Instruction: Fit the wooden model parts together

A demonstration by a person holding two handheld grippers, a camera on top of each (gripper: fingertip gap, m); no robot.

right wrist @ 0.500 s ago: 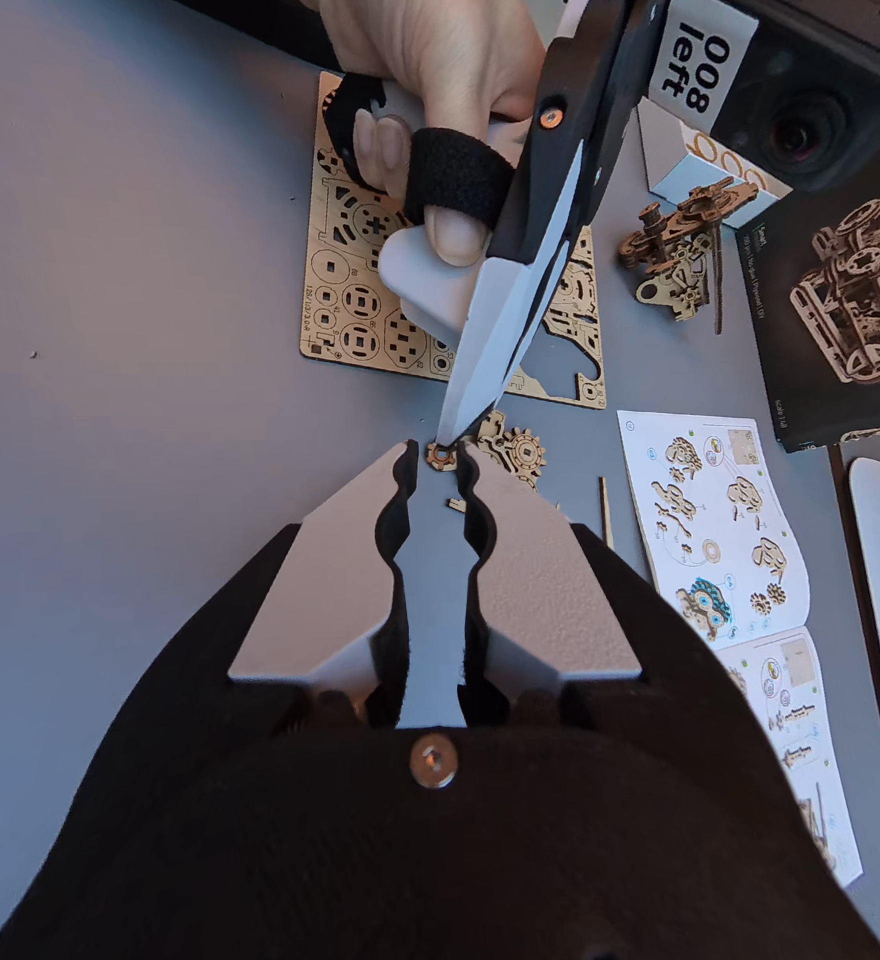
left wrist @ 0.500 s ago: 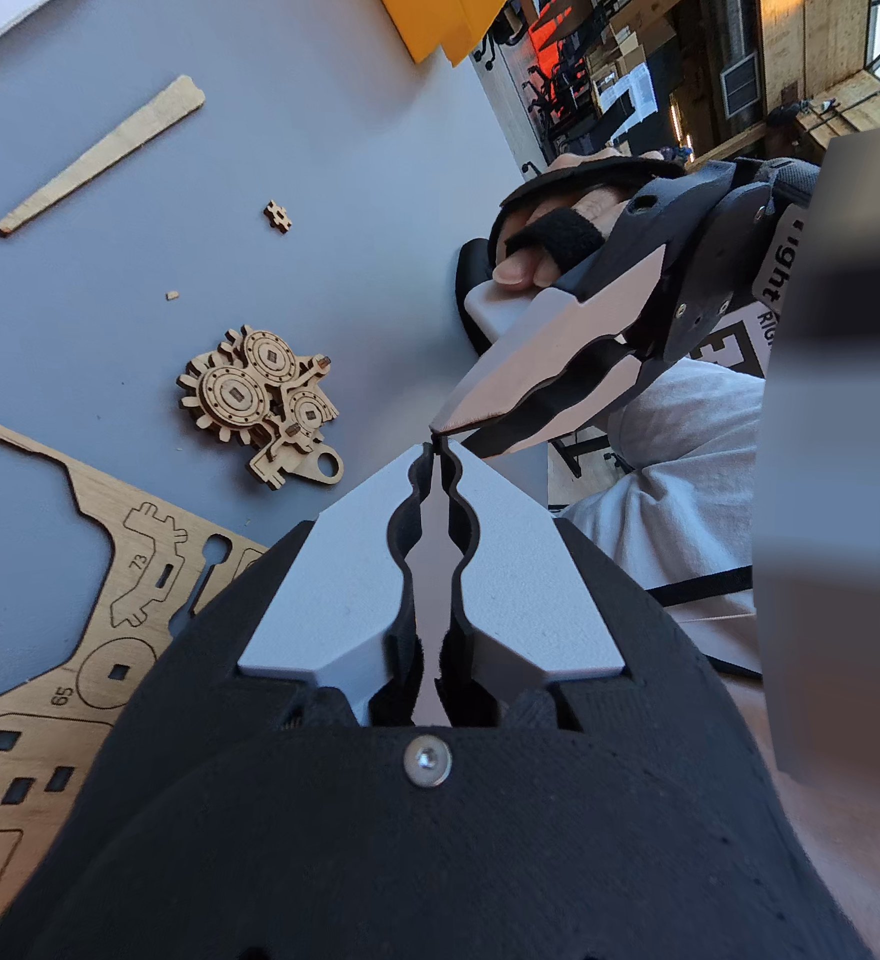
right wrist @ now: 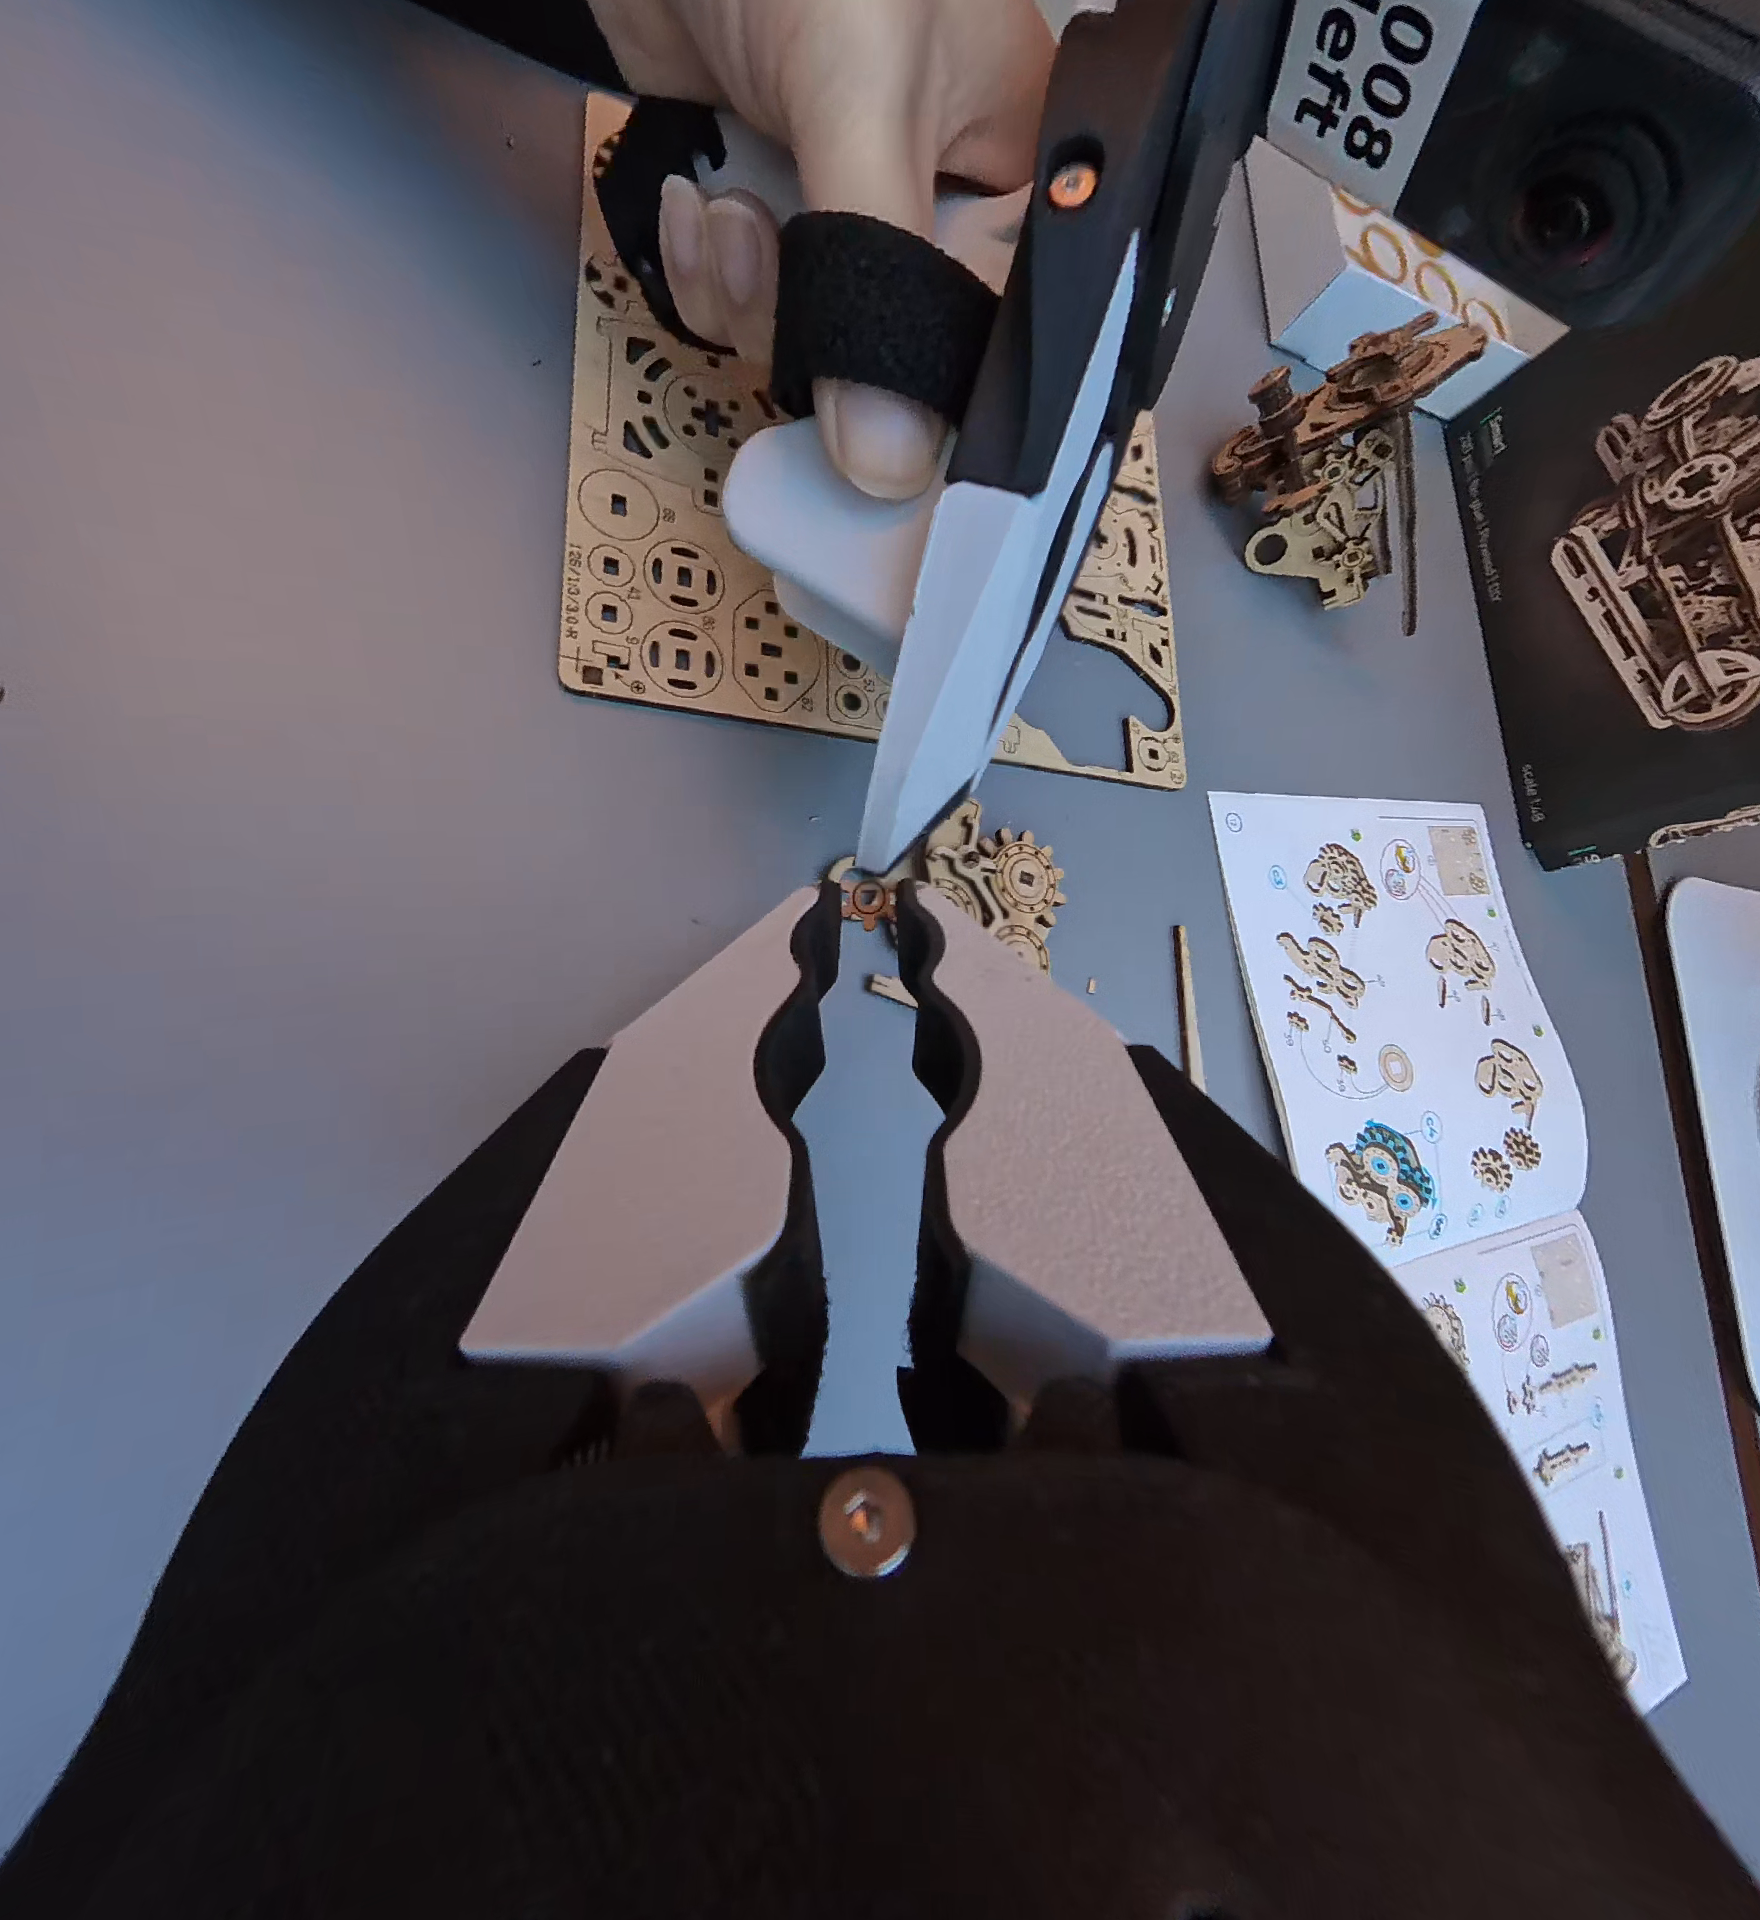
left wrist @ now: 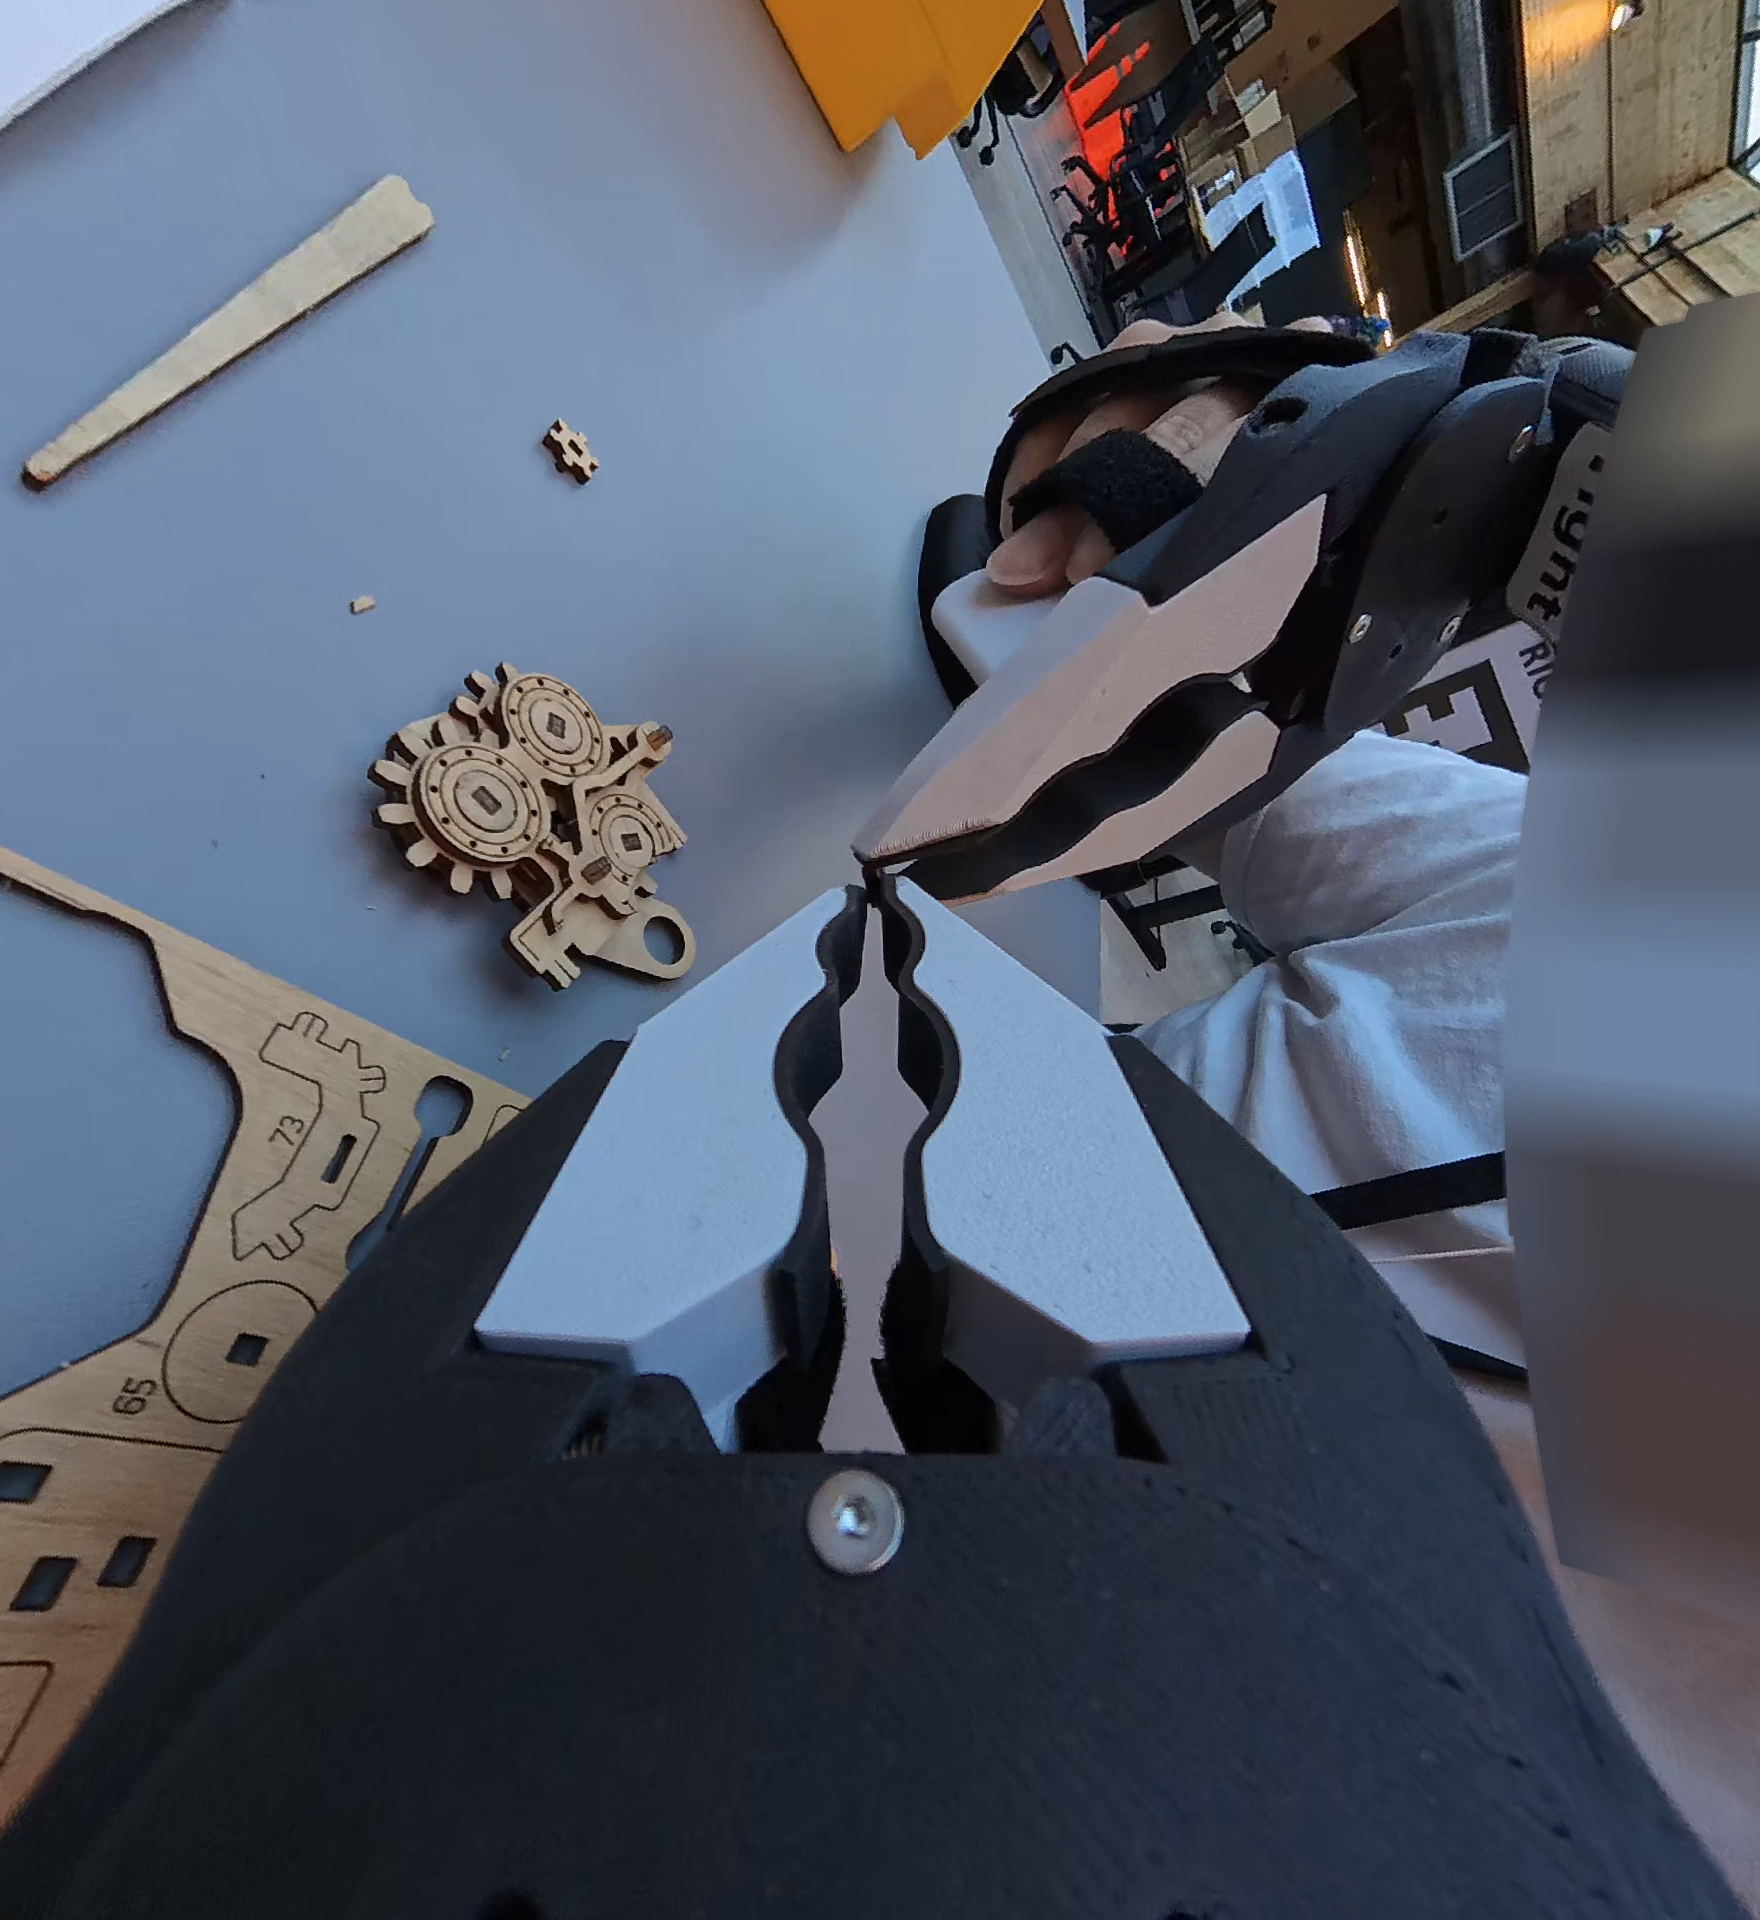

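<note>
My right gripper [right wrist: 868, 902] is shut on a small wooden gear [right wrist: 868, 900] and holds it flat-on just above the grey table. My left gripper [left wrist: 870, 894] comes down from above in the right wrist view [right wrist: 878, 857], and its closed tips pinch the gear's upper edge. In the left wrist view the gear shows only as a thin dark sliver [left wrist: 874, 881] between my tips, with the right gripper [left wrist: 871, 854] meeting it from the right. A gear assembly [left wrist: 533, 821] lies on the table just behind the grippers [right wrist: 1006, 883].
A laser-cut wooden sheet [right wrist: 647, 582] lies behind; another sheet [left wrist: 180, 1195] is at the left. A wooden stick [left wrist: 232, 322], a small loose piece [left wrist: 571, 450], the instruction booklet [right wrist: 1395, 1039], a dark box [right wrist: 1665, 582], a second assembly [right wrist: 1333, 478] and a white tray [right wrist: 1728, 1143] lie around. The grippers are tip to tip, or close to it.
</note>
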